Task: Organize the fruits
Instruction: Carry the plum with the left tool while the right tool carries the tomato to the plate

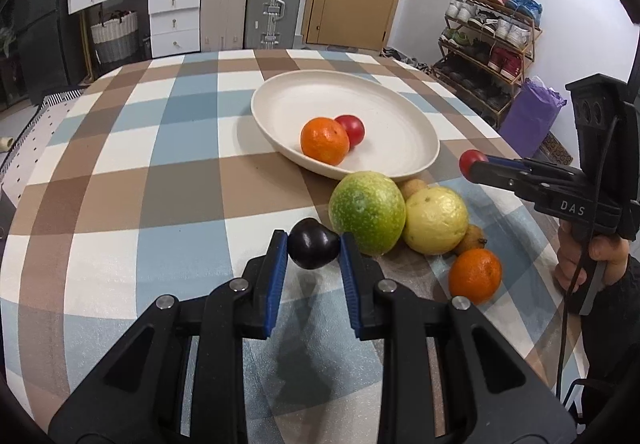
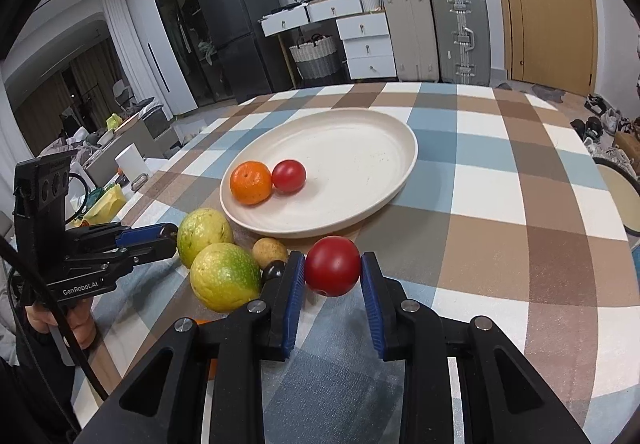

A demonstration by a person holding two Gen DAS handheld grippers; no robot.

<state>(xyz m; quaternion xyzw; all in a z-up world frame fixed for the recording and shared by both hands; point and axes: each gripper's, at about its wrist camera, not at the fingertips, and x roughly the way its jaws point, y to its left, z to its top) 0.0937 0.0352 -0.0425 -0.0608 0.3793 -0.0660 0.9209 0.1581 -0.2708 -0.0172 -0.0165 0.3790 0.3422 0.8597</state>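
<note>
The left wrist view is filled at the bottom by the left hand-held gripper (image 1: 314, 246), whose blue pads are clamped on a dark purple plum (image 1: 312, 249). The plum is held just above the checked worktop (image 1: 120, 164), and a shadow is cast beneath it. Directly to the right of this hand-held gripper, a green-yellow fruit (image 1: 367, 213) is seen almost touching the plum, with a yellow fruit (image 1: 435, 220) pressed against its far side. A small orange (image 1: 475, 275) lies to the right of the pads, near the yellow fruit, and small brownish fruits are partly hidden behind the pile. Ahead of the hand-held gripper, beyond the pile, a cream plate (image 1: 400, 148) is set on the worktop; an orange (image 1: 325, 140) and a red fruit (image 1: 352, 129) are resting in it, touching each other.

At the right edge of the same view the right hand-held gripper (image 1: 474, 164) is seen from the side, gripped by a hand (image 1: 588, 264), with a red fruit at its tip.

In the right wrist view the right hand-held gripper (image 2: 333, 268) is shown clamped on a red tomato-like fruit (image 2: 333, 266), both blue pads pressed against its sides. The fruit is held above the worktop, just short of the near rim of the plate (image 2: 380, 148). To the left of this hand-held gripper the fruit pile is seen, and beyond it the left hand-held gripper (image 2: 166, 238) points in from the left edge.
</note>
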